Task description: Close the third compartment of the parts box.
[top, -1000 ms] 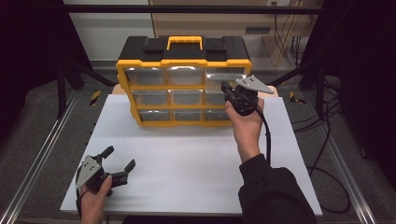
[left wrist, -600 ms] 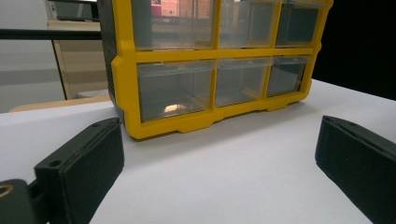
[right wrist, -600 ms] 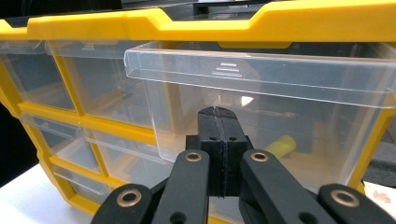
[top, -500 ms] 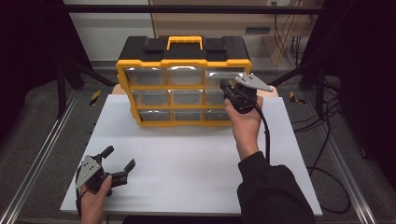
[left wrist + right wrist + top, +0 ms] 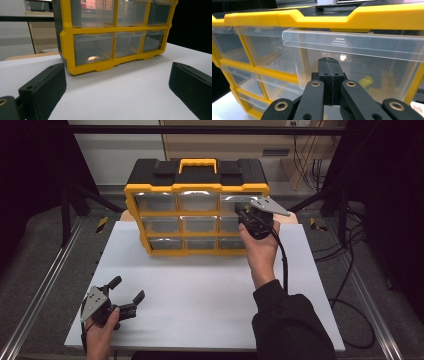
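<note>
Figure: a yellow-and-black drawer organizer (image 5: 196,207) stands at the far edge of the white table (image 5: 210,295). My right gripper (image 5: 243,214) is at the organizer's top-right drawer (image 5: 352,57), a clear bin that sits slightly proud of the frame. My jaws are clenched pad against pad, with nothing between them, and their tips lie just under the drawer's front lip. A yellow object (image 5: 365,81) shows dimly inside this drawer. My left gripper (image 5: 125,296) rests well in front of the organizer, toward its left side, jaws released and spread over bare table.

Risk, as I judge it: closed jaws offer only a hook or a push, not a grip. If I pull on the lip, the tips may slip off the smooth plastic. A hard tug could drag or tip the whole organizer forward, since my left gripper does not brace it. Pulled too far, the drawer could leave its slot and spill.
</note>
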The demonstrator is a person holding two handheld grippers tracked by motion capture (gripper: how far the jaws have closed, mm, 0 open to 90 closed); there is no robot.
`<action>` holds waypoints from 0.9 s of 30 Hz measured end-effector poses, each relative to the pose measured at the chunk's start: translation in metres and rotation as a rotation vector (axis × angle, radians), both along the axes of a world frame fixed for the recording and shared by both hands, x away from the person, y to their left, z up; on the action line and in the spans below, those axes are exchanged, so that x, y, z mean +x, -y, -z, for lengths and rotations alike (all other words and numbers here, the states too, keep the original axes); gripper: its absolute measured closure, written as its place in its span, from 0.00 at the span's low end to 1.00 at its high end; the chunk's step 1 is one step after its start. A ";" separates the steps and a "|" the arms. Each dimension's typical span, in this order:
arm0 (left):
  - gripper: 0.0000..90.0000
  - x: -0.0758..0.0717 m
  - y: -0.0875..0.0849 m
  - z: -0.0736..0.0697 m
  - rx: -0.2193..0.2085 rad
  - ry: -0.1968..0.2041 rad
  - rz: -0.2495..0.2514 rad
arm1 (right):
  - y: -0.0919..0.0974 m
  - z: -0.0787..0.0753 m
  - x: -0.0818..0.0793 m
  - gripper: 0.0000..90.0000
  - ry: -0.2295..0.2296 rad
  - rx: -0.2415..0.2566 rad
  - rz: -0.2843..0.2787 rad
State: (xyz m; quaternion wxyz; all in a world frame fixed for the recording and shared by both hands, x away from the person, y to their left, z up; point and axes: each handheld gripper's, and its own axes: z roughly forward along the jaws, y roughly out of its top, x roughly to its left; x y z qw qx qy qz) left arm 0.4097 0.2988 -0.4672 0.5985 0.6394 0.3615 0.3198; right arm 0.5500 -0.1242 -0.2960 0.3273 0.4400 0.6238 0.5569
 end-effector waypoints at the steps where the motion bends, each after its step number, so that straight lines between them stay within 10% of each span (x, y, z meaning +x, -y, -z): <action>1: 0.01 0.000 0.000 0.000 0.000 0.001 0.000 | 0.000 0.000 0.001 1.00 -0.001 0.010 0.003; 27: 0.01 0.000 0.000 -0.001 -0.003 0.000 -0.001 | -0.002 0.000 0.012 1.00 0.013 0.018 0.043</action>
